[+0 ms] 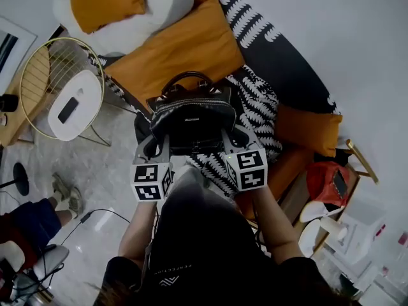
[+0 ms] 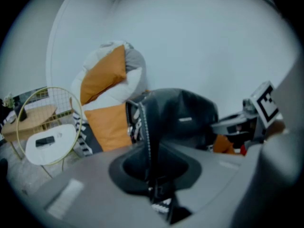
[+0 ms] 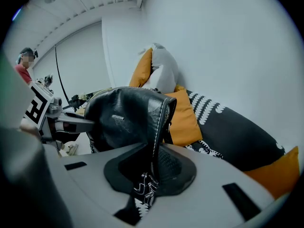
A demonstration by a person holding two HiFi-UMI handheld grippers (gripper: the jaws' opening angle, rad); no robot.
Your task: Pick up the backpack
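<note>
A black leather backpack (image 1: 191, 116) with a top handle hangs in the air in front of me, above the sofa. My left gripper (image 1: 153, 148) is shut on its left shoulder strap (image 2: 147, 141), which runs between the jaws. At the bag's other side my right gripper (image 1: 231, 143) is shut on the right strap (image 3: 156, 137), with a buckle showing low between the jaws. In the left gripper view the backpack (image 2: 183, 118) fills the middle, held by the left gripper (image 2: 151, 177). From the right gripper (image 3: 148, 175) the backpack (image 3: 123, 118) shows its front with a small label.
Behind the bag lie orange cushions (image 1: 178, 43) and a black-and-white patterned throw (image 1: 258, 110) on a dark sofa (image 1: 299, 75). A round wire side table (image 1: 48, 85) with a white device (image 1: 76, 104) stands left. Boxes and a red item (image 1: 328, 180) sit right. A cable (image 1: 102, 215) crosses the floor.
</note>
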